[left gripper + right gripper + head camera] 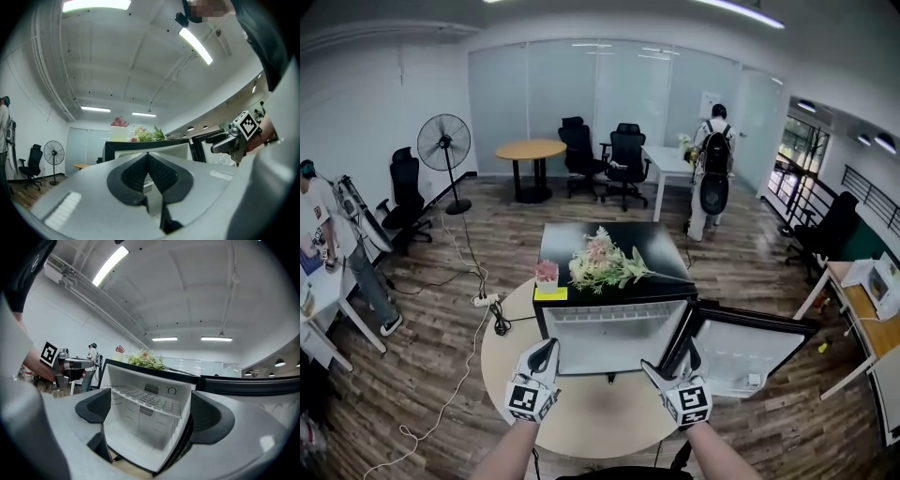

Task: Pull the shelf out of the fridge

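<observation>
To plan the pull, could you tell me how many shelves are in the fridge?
1: a white wire shelf spans the upper part of the open fridge; no other shows.

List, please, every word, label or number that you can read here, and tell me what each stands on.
None can be read.
Cubes on the left gripper and right gripper: square black-and-white markers, patterns, no letters.
Yellow note on the fridge top: no writing legible.
Dial inside the fridge: markings too small.
Sheet on the far wall: too small.

shelf [150,401] in fridge [572,239] | flowers [602,262] on fridge | door [741,352] right | fridge on table [600,417]
</observation>
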`<state>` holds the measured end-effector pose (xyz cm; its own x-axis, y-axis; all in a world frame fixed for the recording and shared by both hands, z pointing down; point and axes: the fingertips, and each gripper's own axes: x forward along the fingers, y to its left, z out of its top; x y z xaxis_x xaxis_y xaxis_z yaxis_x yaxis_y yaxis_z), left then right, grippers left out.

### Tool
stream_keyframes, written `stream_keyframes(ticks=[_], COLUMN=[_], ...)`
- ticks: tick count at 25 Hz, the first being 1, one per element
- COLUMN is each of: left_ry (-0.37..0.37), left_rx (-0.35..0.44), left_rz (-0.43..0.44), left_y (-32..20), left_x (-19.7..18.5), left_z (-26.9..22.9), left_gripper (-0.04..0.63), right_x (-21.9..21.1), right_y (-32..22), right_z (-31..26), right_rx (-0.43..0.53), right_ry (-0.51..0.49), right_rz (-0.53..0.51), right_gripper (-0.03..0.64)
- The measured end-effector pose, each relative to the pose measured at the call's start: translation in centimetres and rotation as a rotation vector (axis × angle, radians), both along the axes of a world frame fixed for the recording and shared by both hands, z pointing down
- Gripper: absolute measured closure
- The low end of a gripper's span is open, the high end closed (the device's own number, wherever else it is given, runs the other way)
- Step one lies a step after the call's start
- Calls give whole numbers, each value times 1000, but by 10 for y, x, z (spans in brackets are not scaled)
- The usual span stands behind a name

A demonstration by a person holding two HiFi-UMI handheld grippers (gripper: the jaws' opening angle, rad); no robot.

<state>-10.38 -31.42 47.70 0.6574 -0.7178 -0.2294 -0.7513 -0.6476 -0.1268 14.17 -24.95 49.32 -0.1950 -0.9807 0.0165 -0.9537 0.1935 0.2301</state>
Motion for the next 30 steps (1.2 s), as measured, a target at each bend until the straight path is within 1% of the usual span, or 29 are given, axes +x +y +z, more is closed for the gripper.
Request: stream_keyframes(ticks=[5, 8, 12, 20, 22, 24, 27, 30], left_ry=[1, 5, 9, -8, -16, -20, -23, -29], left_rx=[6, -1, -1, -28, -34, -42, -49, -54], left_rz=[18, 15, -12, -66, -68, -75, -87, -91], left_y=[-15, -20, -28, -37, -38, -39, -42, -45], left_x=[4, 8, 13, 24, 26, 25, 23, 23], left_z=[3, 8, 8, 11, 13, 15, 17, 19], left_gripper=[595, 595, 595, 595, 595, 595, 595, 595], right_x=[-8, -8, -7, -8, -9, -9, -8, -6], right_y=[-23, -34, -50, -76, -80, -86, -94, -104], right_z=[-3, -1, -1, 15, 17, 19, 25, 30], right_rx=[6, 6, 21, -26, -27, -31, -49, -75], right_ry=[10, 8, 15, -29, -54, -99, -185, -297], right_rz=[-11, -25, -52, -127, -138, -145, -149, -142], right_gripper=[89, 89, 89, 91, 91, 91, 91, 91])
